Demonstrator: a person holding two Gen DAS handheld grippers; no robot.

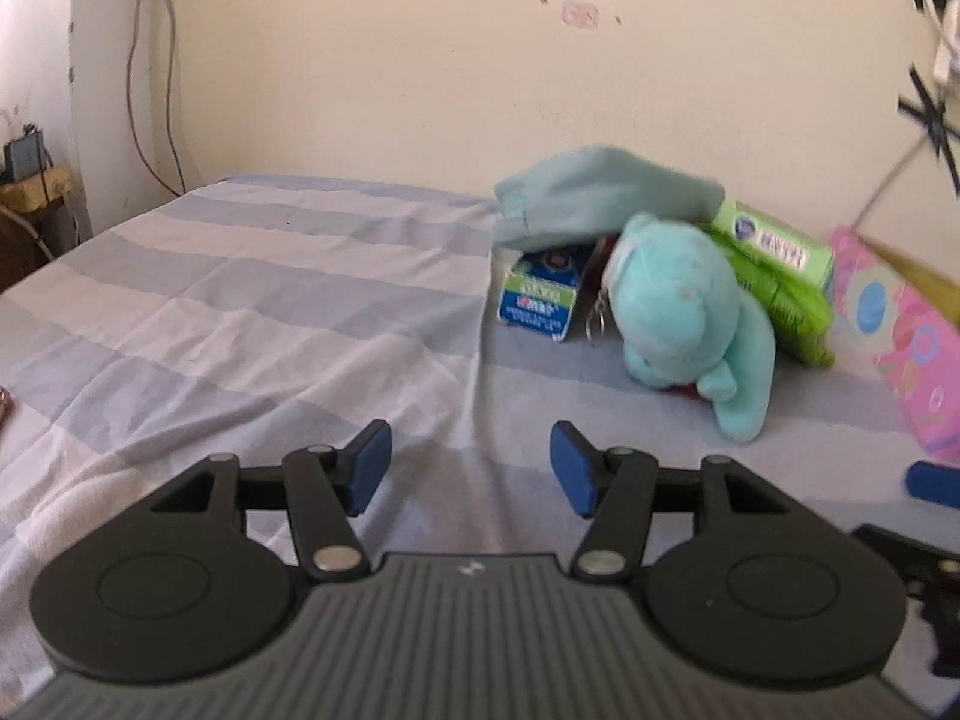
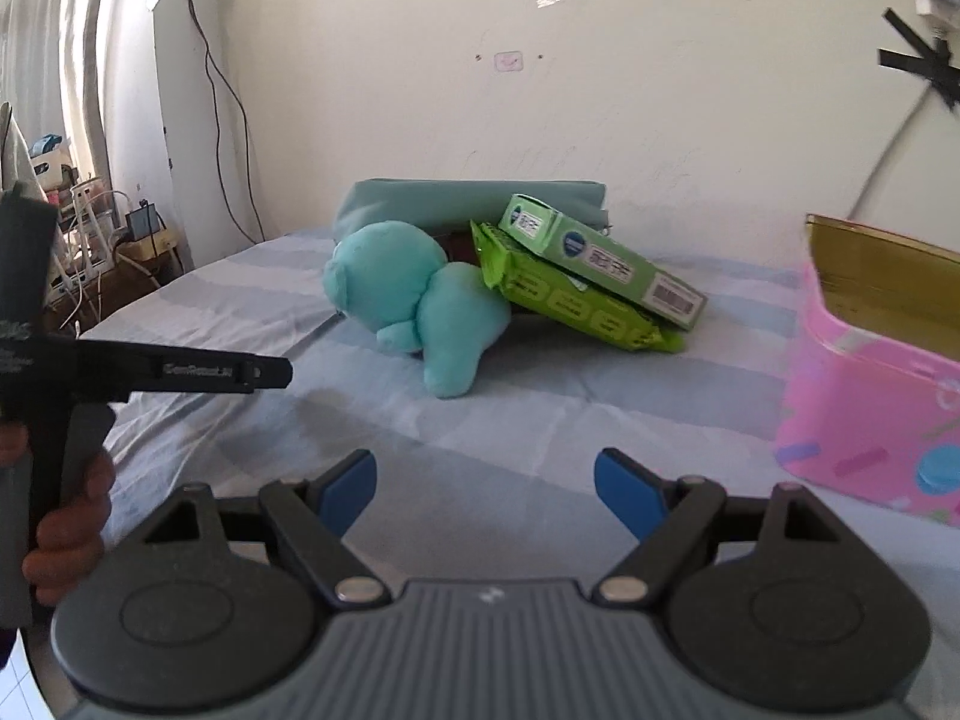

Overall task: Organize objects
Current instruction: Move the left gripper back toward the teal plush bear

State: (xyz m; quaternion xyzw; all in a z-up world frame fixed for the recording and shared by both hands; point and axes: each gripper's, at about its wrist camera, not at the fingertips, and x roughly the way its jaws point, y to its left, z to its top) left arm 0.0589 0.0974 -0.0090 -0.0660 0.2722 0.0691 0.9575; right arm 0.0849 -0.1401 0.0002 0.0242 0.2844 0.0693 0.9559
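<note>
One pink box | open top | contents seemingly hidden | on bed

Both wrist cameras are riding low over the bed, tilting down toward the wall. The left one is sitting nearer the teal plush; both are sharing it and the pink box.

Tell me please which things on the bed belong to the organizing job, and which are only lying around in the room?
For the job: plush toy, green carton, green wipes pack, blue carton, teal cloth, pink box.

Just around: wall cables, black tape, clutter by the curtain.
</note>
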